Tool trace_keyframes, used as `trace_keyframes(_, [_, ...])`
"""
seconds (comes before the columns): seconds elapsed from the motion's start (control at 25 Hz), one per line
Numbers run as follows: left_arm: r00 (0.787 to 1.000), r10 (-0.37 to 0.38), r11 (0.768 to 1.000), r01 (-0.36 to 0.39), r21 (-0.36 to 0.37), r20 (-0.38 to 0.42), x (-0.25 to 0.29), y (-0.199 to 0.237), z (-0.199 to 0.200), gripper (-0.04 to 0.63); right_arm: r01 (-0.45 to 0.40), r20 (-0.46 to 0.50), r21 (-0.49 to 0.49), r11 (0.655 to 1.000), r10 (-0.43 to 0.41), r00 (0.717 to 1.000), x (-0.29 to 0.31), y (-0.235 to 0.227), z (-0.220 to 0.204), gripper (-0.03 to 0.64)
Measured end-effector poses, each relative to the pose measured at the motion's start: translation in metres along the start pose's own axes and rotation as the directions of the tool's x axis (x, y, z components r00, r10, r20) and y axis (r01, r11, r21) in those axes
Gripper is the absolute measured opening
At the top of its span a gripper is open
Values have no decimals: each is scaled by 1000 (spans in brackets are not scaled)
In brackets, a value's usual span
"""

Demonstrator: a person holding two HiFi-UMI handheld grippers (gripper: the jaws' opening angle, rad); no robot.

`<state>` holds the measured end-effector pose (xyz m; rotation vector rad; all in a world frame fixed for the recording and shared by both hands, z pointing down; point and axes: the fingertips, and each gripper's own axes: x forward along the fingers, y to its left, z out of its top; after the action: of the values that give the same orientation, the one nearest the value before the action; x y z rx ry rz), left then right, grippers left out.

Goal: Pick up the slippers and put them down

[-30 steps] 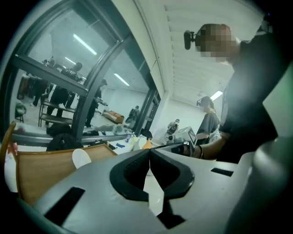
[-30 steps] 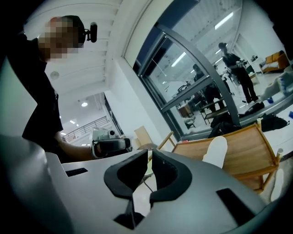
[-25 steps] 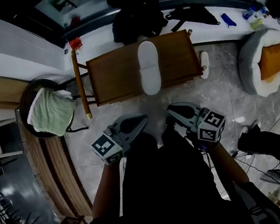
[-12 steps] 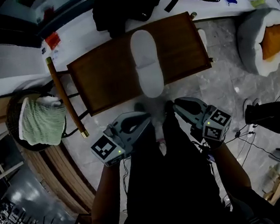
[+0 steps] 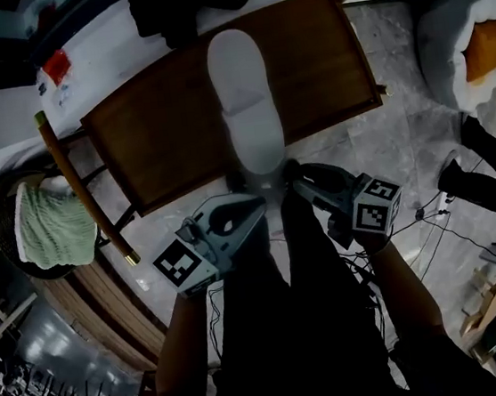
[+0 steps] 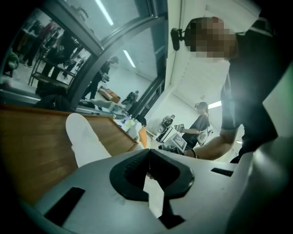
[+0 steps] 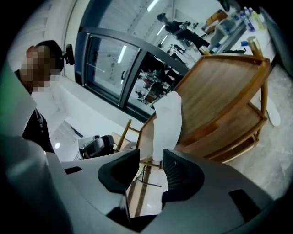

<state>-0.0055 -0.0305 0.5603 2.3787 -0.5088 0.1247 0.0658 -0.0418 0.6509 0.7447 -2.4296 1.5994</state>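
Observation:
A white slipper (image 5: 244, 94) lies lengthwise on a low wooden table (image 5: 159, 132), its near end over the front edge. My left gripper (image 5: 253, 205) is just below and left of that end, jaws shut with nothing seen between them (image 6: 148, 153); the slipper (image 6: 84, 139) lies beyond its tips. My right gripper (image 5: 294, 173) is at the slipper's near end on the right. Its jaws are opening (image 7: 152, 160), with a gap between the pads, and the slipper (image 7: 167, 123) stands just past the tips, not pinched. A second white slipper (image 7: 273, 112) lies on the floor beside the table.
A grey pet bed with an orange cushion (image 5: 471, 40) sits at the right. A basket with a green towel (image 5: 45, 226) and a wooden pole (image 5: 86, 190) are at the left. Cables (image 5: 430, 215) and a person's dark leg (image 5: 488, 181) lie on the marble floor.
Both grippers have sunk toward the table's front edge and the slipper's near end. The right gripper rolled and its jaws went from shut to parted. The table looms larger.

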Motion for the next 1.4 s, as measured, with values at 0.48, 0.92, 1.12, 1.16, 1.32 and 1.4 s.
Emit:
trace_keyframes(0.48, [998,-1,995,7,97,-59,17,31,-45,11,-116,-7,313,943,124,992,38,-24,-21,206])
trace_keyframes(0.92, [998,8,996,-2,91,-63,12,44,-58,11,-224,38,426,877,230,973,61,-17,-15,204])
trace_keyframes(1.12, [999,7,996,-3,84,-50,13,48,-61,11,-221,6,437,872,243,970,70,-18,-17,204])
trace_keyframes(1.16, [999,4,996,0,86,-51,14,48,-62,11,-222,2,440,870,247,969,71,-18,-18,202])
trace_keyframes(1.32, [999,3,997,1,72,-48,13,48,-65,11,-216,-19,446,869,250,968,72,-19,-23,148])
trace_keyframes(1.4, [999,6,998,-3,69,-45,13,49,-66,11,-214,-23,443,871,250,968,72,-20,-24,89])
